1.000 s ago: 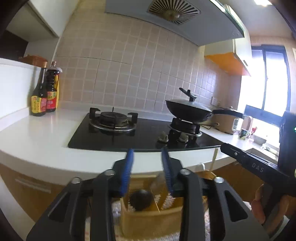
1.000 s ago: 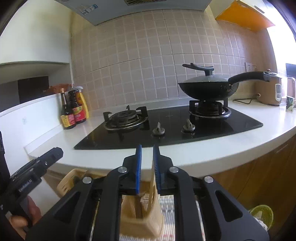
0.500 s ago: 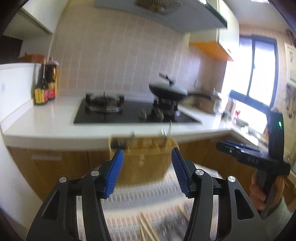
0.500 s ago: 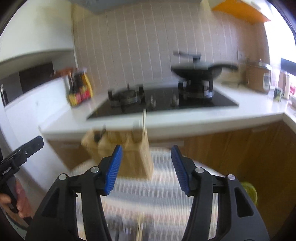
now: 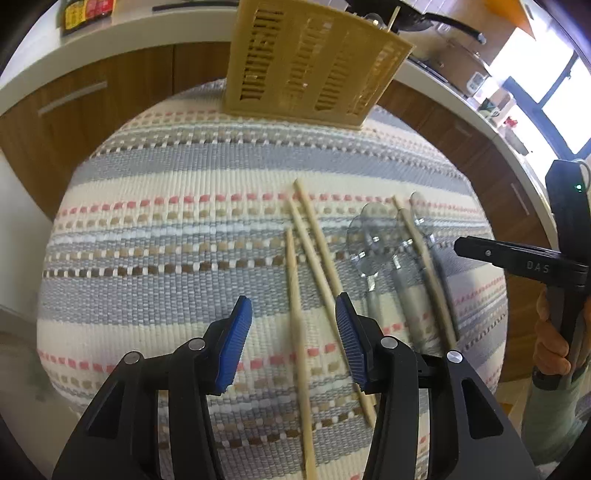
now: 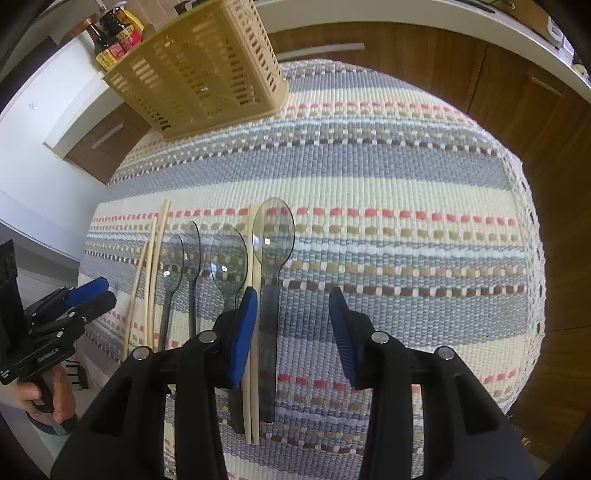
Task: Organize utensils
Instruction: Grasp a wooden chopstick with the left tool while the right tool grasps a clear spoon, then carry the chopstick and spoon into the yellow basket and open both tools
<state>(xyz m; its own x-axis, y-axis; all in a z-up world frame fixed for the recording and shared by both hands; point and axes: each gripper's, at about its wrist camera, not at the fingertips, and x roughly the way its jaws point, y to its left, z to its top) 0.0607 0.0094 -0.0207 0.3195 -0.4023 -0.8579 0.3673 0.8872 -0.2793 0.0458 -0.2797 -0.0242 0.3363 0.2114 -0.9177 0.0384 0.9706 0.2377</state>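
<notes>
Left tongs (image 5: 293,341): blue pads spread apart, grasping nothing, poised above the woven striped cloth (image 5: 166,258) with one chopstick lying in the gap below.

Right tongs (image 6: 291,332): pads likewise spread and empty; the handle of the largest spoon sits just inside the left pad.

Chopsticks (image 5: 314,266): pale wood, lying flat on the cloth. Three lie close together, long axes running from near to far and leaning slightly leftward at the far end. A fourth chopstick (image 5: 424,266) lies among the spoons, on much the same axis.

Spoons (image 6: 225,266): four, clear smoky plastic, flat on the cloth side by side, handles toward the cameras, bowls pointing away. The largest spoon (image 6: 271,251) is rightmost, with a chopstick touching its left side.

Utensil basket (image 6: 199,70): tan slotted plastic, upright at the far edge of the cloth, well apart from the loose utensils. A stick tip and a clear rounded shape rise above its rim in the left wrist view.

Beyond: wooden cabinet fronts (image 6: 424,55), white desk (image 5: 129,29), sauce bottles (image 6: 114,40) at far left.
</notes>
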